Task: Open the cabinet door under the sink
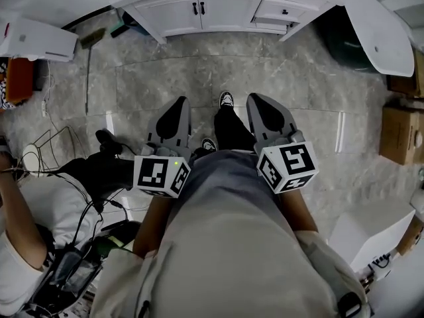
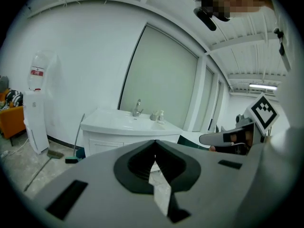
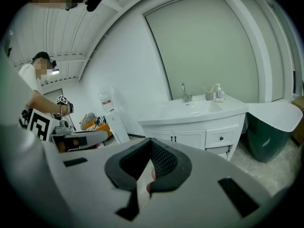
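The white sink cabinet (image 1: 199,12) stands at the far side of the floor, its two doors (image 1: 169,10) closed, with small black handles (image 1: 198,8) at the middle. In the right gripper view the doors (image 3: 183,139) and handles (image 3: 174,138) show below the basin and tap (image 3: 184,93). My left gripper (image 1: 179,103) and right gripper (image 1: 260,99) are held side by side near my waist, well short of the cabinet. Both are shut on nothing: jaws meet in the left gripper view (image 2: 155,142) and the right gripper view (image 3: 151,141).
A drawer (image 1: 283,10) sits right of the doors. A broom (image 1: 88,52) and water dispenser (image 2: 39,103) stand left of the cabinet, a dark green bin (image 1: 344,38) to its right. Cardboard boxes (image 1: 401,134) lie at right; a person (image 1: 20,217) and cables at left.
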`<state>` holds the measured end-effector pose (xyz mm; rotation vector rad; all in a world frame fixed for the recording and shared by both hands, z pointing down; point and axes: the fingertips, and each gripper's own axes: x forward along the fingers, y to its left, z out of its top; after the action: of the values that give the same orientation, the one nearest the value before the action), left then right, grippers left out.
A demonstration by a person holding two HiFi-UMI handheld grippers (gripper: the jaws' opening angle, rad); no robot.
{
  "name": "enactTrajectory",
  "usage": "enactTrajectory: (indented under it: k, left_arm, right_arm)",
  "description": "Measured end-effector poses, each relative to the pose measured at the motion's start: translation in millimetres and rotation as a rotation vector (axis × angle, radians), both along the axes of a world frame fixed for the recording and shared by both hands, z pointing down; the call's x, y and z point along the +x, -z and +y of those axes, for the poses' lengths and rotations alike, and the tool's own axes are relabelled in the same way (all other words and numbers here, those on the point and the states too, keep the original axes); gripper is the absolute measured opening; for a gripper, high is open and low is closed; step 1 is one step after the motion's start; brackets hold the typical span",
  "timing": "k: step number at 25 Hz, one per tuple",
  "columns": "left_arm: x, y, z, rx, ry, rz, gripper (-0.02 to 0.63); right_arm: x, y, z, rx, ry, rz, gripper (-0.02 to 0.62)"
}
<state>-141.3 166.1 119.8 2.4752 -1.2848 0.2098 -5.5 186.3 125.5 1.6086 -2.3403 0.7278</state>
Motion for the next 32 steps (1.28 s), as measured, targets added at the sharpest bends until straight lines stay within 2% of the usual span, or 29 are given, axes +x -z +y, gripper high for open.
enactTrajectory:
  k: [2,9,18,25,32]
  left_arm:
    - [7,0,-19,0.001,0.008,0.007,0.002]
    - [49,4,-33,0.037,0.041,-0.003,0.002]
    - [61,-4,-97,0.017,0.079,-0.027,0.002]
    - [76,-17,-113,0.014,0.085,-0.044,0.002]
    - [78,-27,-121,-0.001,0.097,-0.032,0.002]
  right_arm:
    - [5,1,-20,0.001,0.013,-0.001,0.009]
    - [44,2,-40,0.036,0.06,-0.009,0.009]
    - [56,-6,-113,0.032,0.104,0.0,0.009]
    - [68,-20,-129,0.01,0.116,-0.018,0.009]
    - [61,-35,-140,-0.021,0.152,-0.02,0.011]
